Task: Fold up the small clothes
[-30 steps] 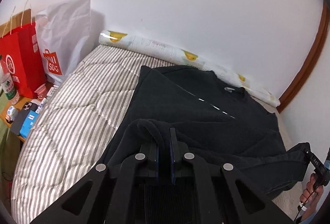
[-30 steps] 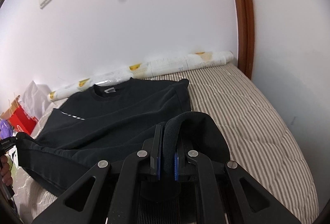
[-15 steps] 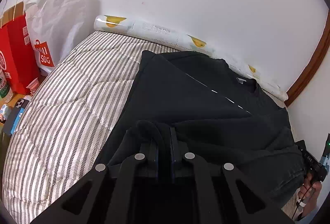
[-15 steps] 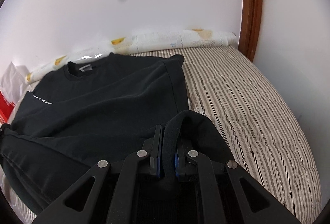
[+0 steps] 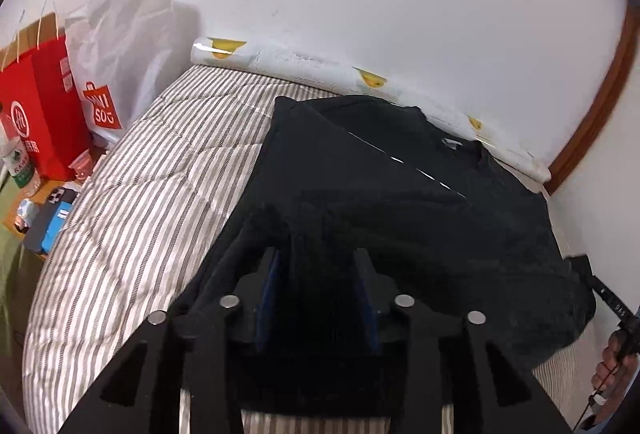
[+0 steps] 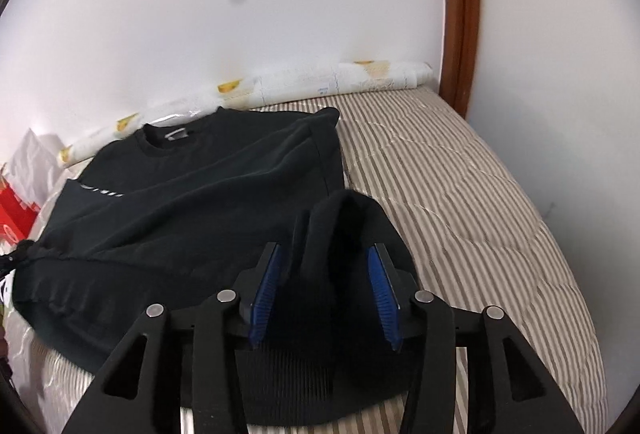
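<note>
A black sweatshirt lies on a striped mattress, collar toward the wall, its hem end folded up. My left gripper is over the hem's left corner. Its jaws are opening, and the dark fabric fold stands loose between the blue pads. My right gripper is at the hem's right corner. Its jaws are opening too, and a hump of fabric sits between the blue pads without being pressed. The right gripper also shows at the left wrist view's right edge.
A rolled printed mat lies along the wall. A red bag and a white bag stand left of the bed, above a side table with a phone. A brown door frame rises at the right.
Both grippers were shut on the hem corners; now their jaws stand apart and the fabric lies loose between them. Both views dipped toward the bed and came back.
</note>
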Demonstrator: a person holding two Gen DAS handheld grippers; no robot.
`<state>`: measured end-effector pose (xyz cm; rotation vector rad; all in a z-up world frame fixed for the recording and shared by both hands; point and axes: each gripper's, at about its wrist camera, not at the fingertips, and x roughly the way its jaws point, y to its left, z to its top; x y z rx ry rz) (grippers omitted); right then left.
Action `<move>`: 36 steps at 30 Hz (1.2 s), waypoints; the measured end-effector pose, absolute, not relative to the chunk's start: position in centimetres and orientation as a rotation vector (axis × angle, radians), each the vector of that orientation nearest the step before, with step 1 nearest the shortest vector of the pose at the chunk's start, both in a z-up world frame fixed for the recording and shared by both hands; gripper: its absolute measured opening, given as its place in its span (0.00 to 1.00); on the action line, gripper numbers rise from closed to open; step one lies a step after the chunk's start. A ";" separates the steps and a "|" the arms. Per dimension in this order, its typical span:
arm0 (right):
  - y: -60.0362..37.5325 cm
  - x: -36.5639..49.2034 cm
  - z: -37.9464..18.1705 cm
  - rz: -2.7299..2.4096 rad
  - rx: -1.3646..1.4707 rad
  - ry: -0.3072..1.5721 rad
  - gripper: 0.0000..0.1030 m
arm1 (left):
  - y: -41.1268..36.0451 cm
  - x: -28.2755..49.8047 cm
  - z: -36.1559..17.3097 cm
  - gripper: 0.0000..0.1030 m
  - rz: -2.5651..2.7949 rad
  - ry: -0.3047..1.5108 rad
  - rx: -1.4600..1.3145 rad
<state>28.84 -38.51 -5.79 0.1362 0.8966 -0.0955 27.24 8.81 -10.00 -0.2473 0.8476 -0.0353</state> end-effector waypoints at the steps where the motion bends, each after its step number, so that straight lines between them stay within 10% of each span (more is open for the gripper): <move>1: -38.5 28.1 -5.4 -0.093 0.131 0.891 0.45 | 8.6 26.5 -9.8 0.34 -0.037 0.844 -0.236; 14: -33.7 21.4 -3.8 0.071 0.089 0.863 0.26 | 6.0 20.4 -9.3 0.40 -0.145 0.850 -0.223; 36: -32.2 24.2 -8.6 0.104 0.147 0.974 0.22 | 1.2 22.8 -13.2 0.40 -0.177 0.943 -0.156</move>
